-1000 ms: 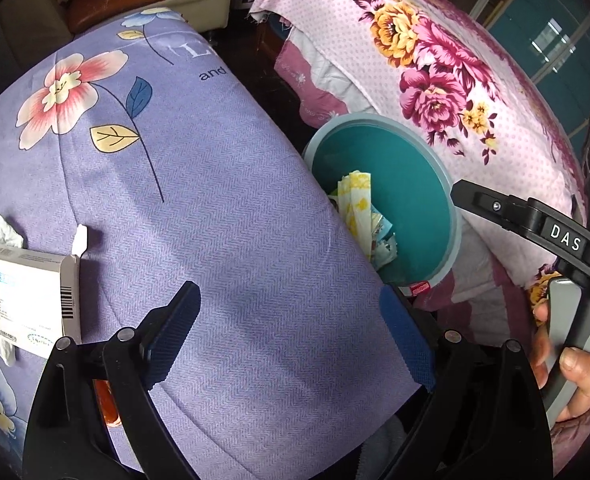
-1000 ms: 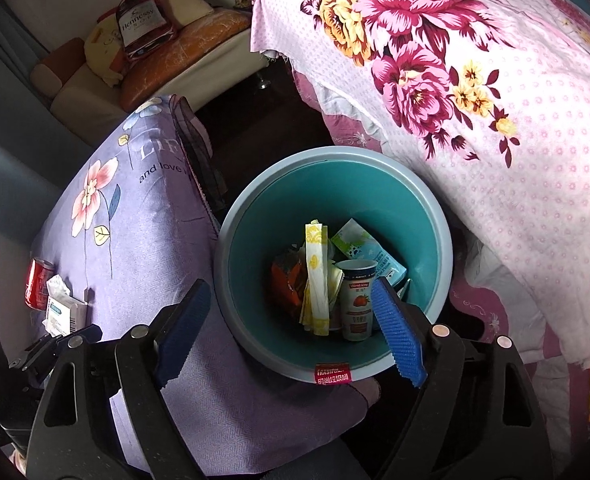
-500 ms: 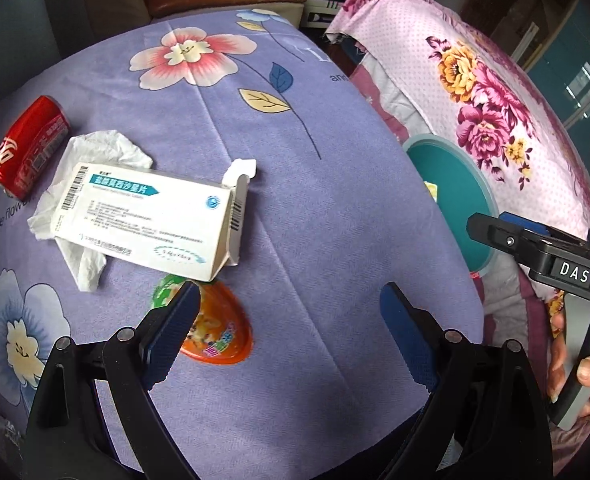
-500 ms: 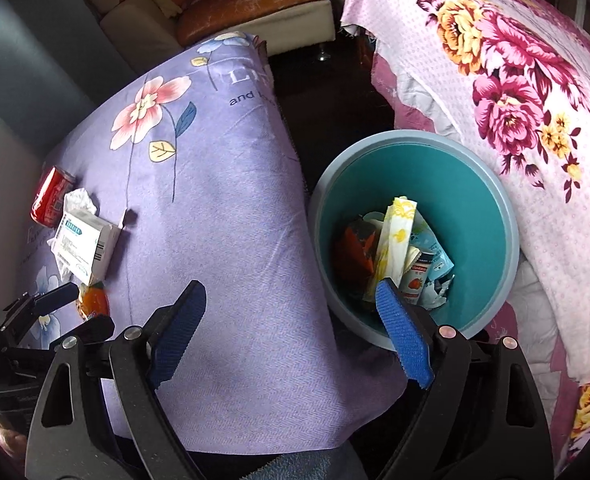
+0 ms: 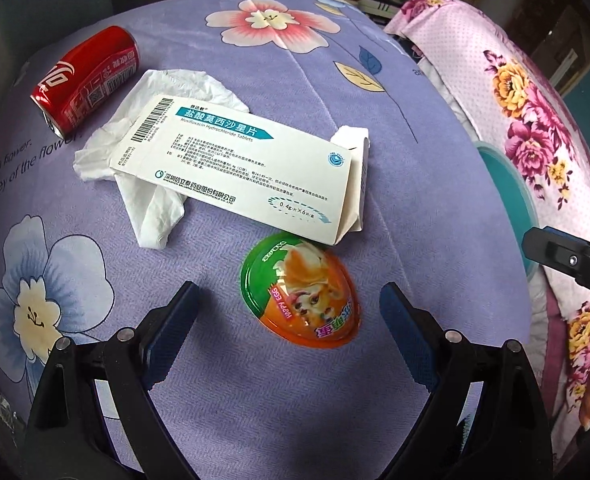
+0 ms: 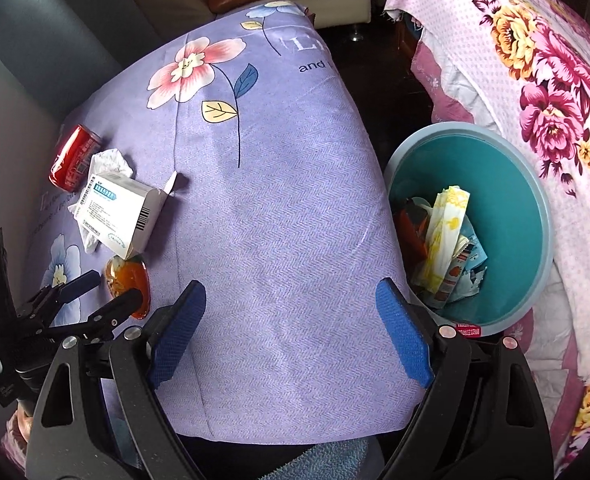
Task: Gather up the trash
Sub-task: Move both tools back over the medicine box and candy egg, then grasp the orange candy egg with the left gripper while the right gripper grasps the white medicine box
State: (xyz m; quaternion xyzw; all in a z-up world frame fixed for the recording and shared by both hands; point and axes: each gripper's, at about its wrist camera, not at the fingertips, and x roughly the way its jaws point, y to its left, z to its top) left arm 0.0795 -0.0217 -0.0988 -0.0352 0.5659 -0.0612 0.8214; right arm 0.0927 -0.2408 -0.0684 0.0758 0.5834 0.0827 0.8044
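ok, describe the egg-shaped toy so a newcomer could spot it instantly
On the purple floral tablecloth, find the litter cluster: red drink can, crumpled white tissue, white medicine carton. Just below the carton's corner lies the glossy orange-and-green plastic egg, the only domed, cartoon-printed piece.

Red can (image 5: 85, 80), tissue (image 5: 151, 152), pill box (image 5: 247, 168), egg capsule (image 5: 301, 290) on cloth; bin (image 6: 495, 220) part-filled

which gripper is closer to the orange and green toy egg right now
Left. The left gripper hangs right over the toy egg, fingers open on either side. The right gripper sits farther off over bare purple cloth, nearer the bin.
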